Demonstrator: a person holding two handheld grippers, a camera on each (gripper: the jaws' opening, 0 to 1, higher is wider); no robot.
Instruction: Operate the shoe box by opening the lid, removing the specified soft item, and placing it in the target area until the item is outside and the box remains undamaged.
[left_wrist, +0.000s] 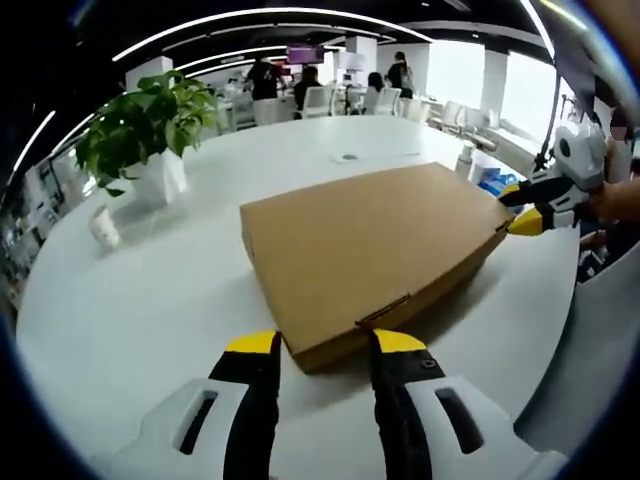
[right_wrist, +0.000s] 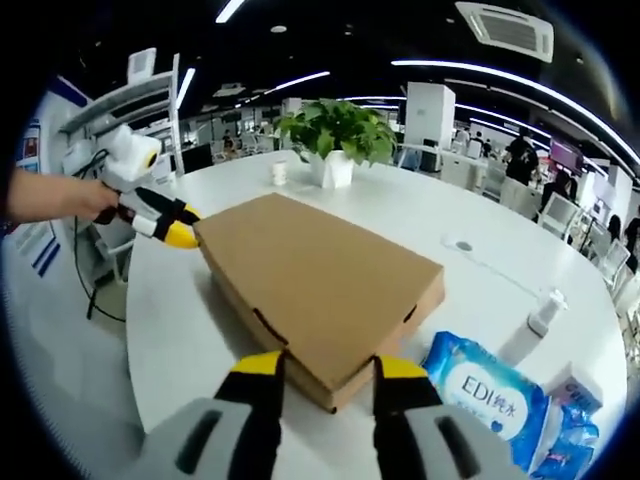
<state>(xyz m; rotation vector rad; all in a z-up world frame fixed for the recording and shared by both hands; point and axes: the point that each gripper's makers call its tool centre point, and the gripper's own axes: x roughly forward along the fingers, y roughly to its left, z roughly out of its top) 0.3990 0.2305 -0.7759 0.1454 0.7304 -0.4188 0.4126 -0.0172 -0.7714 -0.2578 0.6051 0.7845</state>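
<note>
A flat brown cardboard shoe box (left_wrist: 370, 245) lies shut on the round white table (left_wrist: 150, 290), its lid tab tucked in at the near side. My left gripper (left_wrist: 325, 343) is open, its yellow-tipped jaws straddling the box's near corner. At the far right corner of the box my right gripper (left_wrist: 524, 208) is held by a hand, its jaws apart. In the right gripper view the box (right_wrist: 320, 275) lies ahead, and my right gripper (right_wrist: 331, 365) stands open around its near corner. My left gripper (right_wrist: 168, 226) touches the far left corner. The soft item is hidden.
A potted plant (left_wrist: 150, 135) and a small white cup (left_wrist: 104, 227) stand at the table's far left. A blue wet-wipes pack (right_wrist: 490, 400) and a pump bottle (right_wrist: 535, 325) lie right of the box. The table edge (right_wrist: 140, 340) is close. People and chairs fill the background.
</note>
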